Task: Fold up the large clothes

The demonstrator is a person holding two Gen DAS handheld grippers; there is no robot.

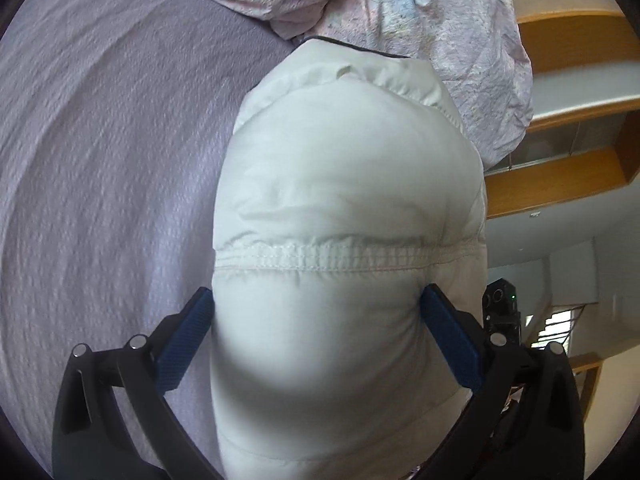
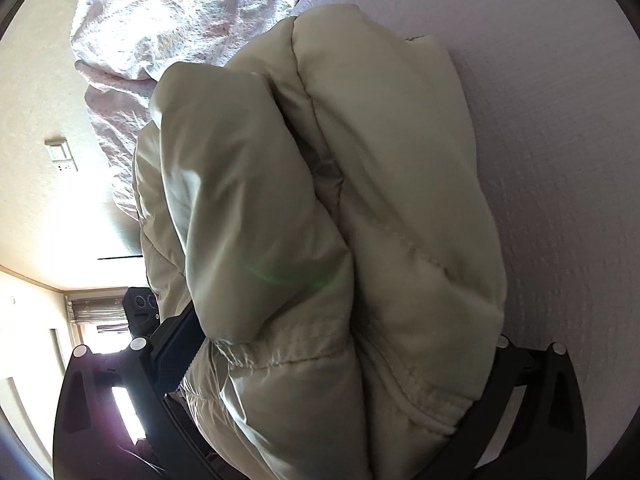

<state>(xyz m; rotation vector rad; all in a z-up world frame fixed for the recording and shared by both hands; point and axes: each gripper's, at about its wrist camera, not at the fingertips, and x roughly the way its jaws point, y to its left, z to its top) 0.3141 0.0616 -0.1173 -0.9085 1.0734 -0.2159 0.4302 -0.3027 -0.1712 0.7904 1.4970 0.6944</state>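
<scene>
A puffy off-white quilted jacket (image 1: 344,184) fills the middle of the left wrist view, over a lilac bed sheet (image 1: 100,160). My left gripper (image 1: 316,300) is shut on a thick fold of it, its blue pads (image 1: 188,336) pressing in from both sides just below a stitched seam. In the right wrist view the same jacket (image 2: 320,200) bulges in several folds. My right gripper (image 2: 340,340) is shut on a bunched, hemmed part of it; only the left pad (image 2: 176,344) shows, the right finger is hidden under cloth.
A crumpled pale pink floral duvet (image 1: 400,4) lies at the far end of the bed, also in the right wrist view (image 2: 180,12). Wooden shelves (image 1: 580,80) and a wall stand beside the bed. The other gripper's camera (image 1: 500,304) shows behind the jacket.
</scene>
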